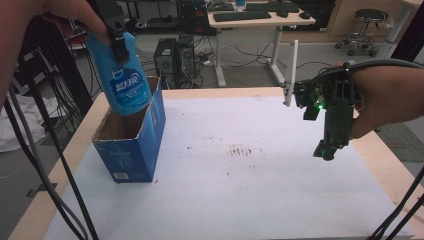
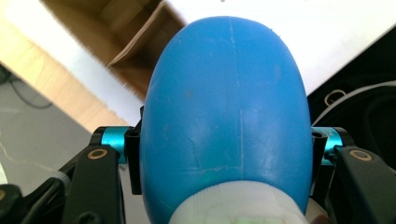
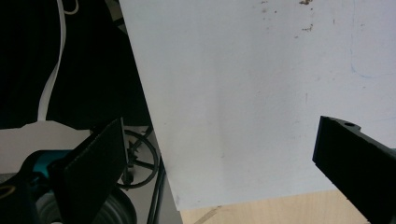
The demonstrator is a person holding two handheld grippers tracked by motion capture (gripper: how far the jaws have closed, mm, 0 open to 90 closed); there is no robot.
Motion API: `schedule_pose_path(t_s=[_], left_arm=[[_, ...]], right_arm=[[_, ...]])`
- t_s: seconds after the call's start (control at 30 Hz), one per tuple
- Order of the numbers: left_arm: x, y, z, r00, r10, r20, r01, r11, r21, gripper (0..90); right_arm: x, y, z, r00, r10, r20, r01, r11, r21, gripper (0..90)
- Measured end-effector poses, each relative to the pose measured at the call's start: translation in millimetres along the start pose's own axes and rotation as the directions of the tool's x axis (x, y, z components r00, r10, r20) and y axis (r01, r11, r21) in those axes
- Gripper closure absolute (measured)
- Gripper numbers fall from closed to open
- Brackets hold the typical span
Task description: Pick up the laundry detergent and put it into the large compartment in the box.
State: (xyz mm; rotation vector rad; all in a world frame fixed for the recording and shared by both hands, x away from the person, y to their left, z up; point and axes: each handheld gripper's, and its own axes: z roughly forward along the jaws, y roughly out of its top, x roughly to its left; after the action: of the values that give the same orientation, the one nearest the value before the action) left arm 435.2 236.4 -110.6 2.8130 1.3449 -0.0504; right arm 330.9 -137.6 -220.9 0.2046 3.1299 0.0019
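Note:
A blue plastic bottle (image 1: 124,82) with white lettering hangs upright over an open blue cardboard box (image 1: 137,150) at the table's left. Its lower end dips into the box's mouth. My left gripper (image 1: 119,44) is shut on the bottle's upper part, just below the cap. In the left gripper view the bottle (image 2: 224,107) bulges between the two black jaws, and the brown inside of the box (image 2: 135,37) lies beyond it. My right gripper (image 1: 326,149) hovers above the table's right side, pointing down. Its jaws (image 3: 224,154) stand wide open with nothing between them.
A white sheet (image 1: 260,190) covers the wooden table, with faint brown stains (image 1: 241,150) near its middle. A white upright post (image 1: 291,75) stands at the far edge. Black cables (image 1: 45,165) trail down at the left. Desks, computer towers and a stool stand behind.

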Motion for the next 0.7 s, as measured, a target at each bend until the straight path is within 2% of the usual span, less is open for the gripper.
schedule_pose_path(t_s=[0.03, 0.1, 0.2, 0.33, 0.4, 0.43, 0.47, 0.5, 0.6, 0.63, 0.67, 0.7], left_arm=[[8.1, -2.5, 3.5, 0.9993, -0.036, -0.002, 0.036, 0.9993, 0.009, 39.1], [10.9, -3.3, 5.2, 0.9991, -0.041, -0.001, 0.041, 0.9991, 0.011, 39.1], [18.8, -5.3, 14.2, 0.9974, -0.072, -0.006, 0.072, 0.9972, 0.023, 39.1], [22.6, -4.5, 24.4, 0.9972, -0.074, -0.005, 0.075, 0.9966, 0.034, 39.1], [25.3, -3.4, 33.4, 0.9963, -0.086, 0.004, 0.086, 0.9955, 0.041, 39.0], [28.6, -2.4, 43.2, 0.9954, -0.095, 0.013, 0.094, 0.9943, 0.050, 39.1], [28.6, -2.4, 43.2, 0.9954, -0.095, 0.013, 0.094, 0.9943, 0.050, 39.0], [31.7, -1.6, 53.9, 0.9932, -0.114, 0.022, 0.113, 0.9920, 0.057, 39.1], [34.1, 0.2, 69.4, 0.9899, -0.138, 0.033, 0.135, 0.9887, 0.064, 39.1], [34.1, 0.2, 69.4, 0.9899, -0.138, 0.033, 0.135, 0.9887, 0.064, 39.1], [34.6, 0.8, 74.8, 0.9888, -0.145, 0.037, 0.142, 0.9877, 0.065, 39.1], [35.4, 2.2, 85.8, 0.9846, -0.169, 0.045, 0.166, 0.9837, 0.070, 39.1]], right_arm=[[-0.2, 0.1, -0.1, 1.0000, 0.004, -0.001, -0.004, 1.000, -0.002, 2.1], [-0.2, 0.2, -0.2, 1.0000, 0.005, -0.002, -0.005, 1.000, -0.003, 2.1], [-0.8, -0.4, -0.5, 1.0000, 0.001, 0.001, -0.001, 1.000, -0.001, 2.1], [-1.1, -1.1, -0.3, 1.0000, 0.007, -0.001, -0.007, 1.000, -0.003, 2.1], [-0.5, -1.4, -0.7, 0.9999, 0.015, 0.002, -0.015, 1.000, -0.005, 2.1], [-0.6, -1.7, -1.1, 0.9999, 0.011, 0.001, -0.011, 1.000, -0.003, 2.1], [-0.6, -1.7, -1.1, 0.9999, 0.011, 0.001, -0.011, 1.000, -0.003, 2.1], [-0.4, -2.3, -1.1, 1.0000, 0.009, 0.002, -0.009, 1.000, -0.006, 2.1], [-0.5, -3.6, -1.1, 0.9999, 0.015, 0.003, -0.015, 1.000, -0.006, 2.1], [-0.5, -3.6, -1.1, 0.9999, 0.015, 0.003, -0.015, 1.000, -0.006, 2.1], [-0.3, -4.1, -1.6, 0.9998, 0.021, 0.006, -0.021, 1.000, -0.005, 2.1], [-0.5, -4.1, -2.0, 0.9998, 0.018, 0.005, -0.018, 1.000, -0.005, 2.1]])
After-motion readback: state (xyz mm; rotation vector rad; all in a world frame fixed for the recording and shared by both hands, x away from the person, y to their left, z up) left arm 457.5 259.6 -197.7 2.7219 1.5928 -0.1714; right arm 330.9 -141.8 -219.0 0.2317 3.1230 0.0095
